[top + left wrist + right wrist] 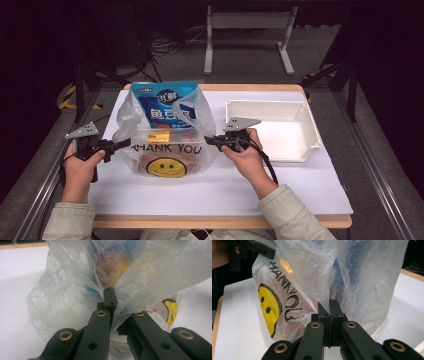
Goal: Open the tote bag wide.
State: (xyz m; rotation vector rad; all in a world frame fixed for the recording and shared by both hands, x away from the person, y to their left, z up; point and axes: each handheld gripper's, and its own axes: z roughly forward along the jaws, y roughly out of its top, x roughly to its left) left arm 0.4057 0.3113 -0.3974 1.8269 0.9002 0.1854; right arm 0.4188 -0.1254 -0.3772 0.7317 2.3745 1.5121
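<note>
Both tools, left tool (125,143) and right tool (208,140), pinch the plastic bag (167,150) between them, pressed together, on the white worktop (220,190).

Surface (300,190): white top, light wood edging along near and far sides. Grey floor (325,55) beyond it, dim. White metal frame stand (248,30) on two feet at the back. Tangle of dark cables (165,47) on the floor left of it. Yellow-black hazard tape (70,97) at far left. Aluminium rails (385,170) flank both sides. Room edges fall to near black; light concentrated on the surface
</note>
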